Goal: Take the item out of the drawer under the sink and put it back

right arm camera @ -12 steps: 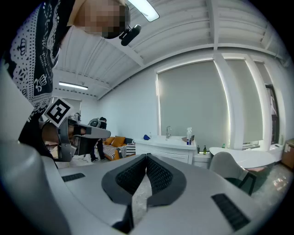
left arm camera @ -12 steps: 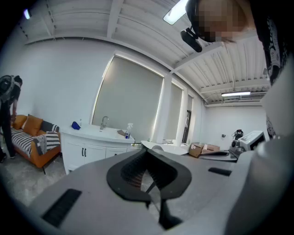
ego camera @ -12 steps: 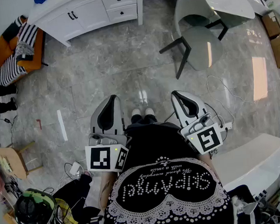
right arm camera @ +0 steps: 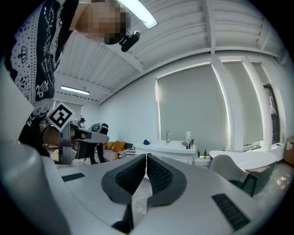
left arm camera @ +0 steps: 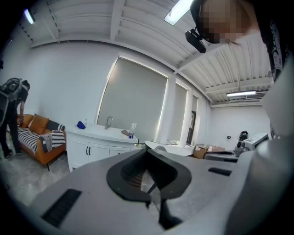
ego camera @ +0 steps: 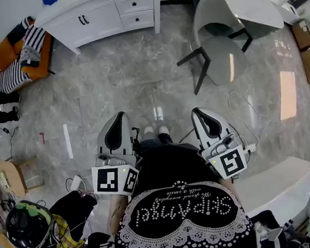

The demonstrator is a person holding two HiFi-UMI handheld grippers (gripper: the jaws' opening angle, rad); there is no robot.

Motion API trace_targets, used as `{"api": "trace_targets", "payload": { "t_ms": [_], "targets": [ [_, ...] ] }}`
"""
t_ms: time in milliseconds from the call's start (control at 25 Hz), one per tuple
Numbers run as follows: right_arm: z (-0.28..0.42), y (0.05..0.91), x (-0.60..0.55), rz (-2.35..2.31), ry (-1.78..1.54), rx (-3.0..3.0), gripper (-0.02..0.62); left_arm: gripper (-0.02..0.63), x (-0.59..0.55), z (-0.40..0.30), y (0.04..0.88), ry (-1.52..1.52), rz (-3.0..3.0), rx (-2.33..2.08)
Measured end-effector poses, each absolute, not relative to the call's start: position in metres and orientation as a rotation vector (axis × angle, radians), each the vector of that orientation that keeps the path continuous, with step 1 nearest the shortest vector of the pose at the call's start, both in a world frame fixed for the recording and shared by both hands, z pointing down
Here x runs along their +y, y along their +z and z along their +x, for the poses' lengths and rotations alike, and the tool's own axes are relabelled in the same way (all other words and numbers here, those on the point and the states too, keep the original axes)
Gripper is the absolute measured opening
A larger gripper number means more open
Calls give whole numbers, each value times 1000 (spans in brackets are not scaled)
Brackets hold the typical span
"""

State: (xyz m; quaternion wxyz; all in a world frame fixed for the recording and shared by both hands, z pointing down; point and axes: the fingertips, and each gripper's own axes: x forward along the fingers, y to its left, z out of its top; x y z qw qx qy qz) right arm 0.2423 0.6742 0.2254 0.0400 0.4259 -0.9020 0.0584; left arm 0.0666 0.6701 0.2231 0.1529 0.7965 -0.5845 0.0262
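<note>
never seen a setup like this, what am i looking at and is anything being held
No robot here: a person stands on a grey stone floor with a handheld gripping tool in each hand. The top-down picture comes from a camera on the person's head, looking steeply down at the left tool and right tool, each carrying a marker cube. The other two come from cameras riding on the tools, looking along their jaws. Both tools are shut and hold nothing. Some way ahead stands the white sink cabinet, drawers closed, with a grey chair to its right.
</note>
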Motion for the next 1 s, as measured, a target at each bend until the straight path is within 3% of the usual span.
{"api": "trace_targets", "payload": {
  "t_ms": [360, 760, 1000],
  "targets": [
    [237, 224, 668, 1299, 217, -2855, 23, 6, 661, 72, 235, 58, 2291, -1594],
    [128, 208, 611, 1113, 180, -2910, 22, 5, 593, -20, 219, 42, 2308, -1654],
    [104, 213, 586, 1164, 168, -2852, 21, 5, 555, -39, 215, 37, 2351, -1607]
  ]
}}
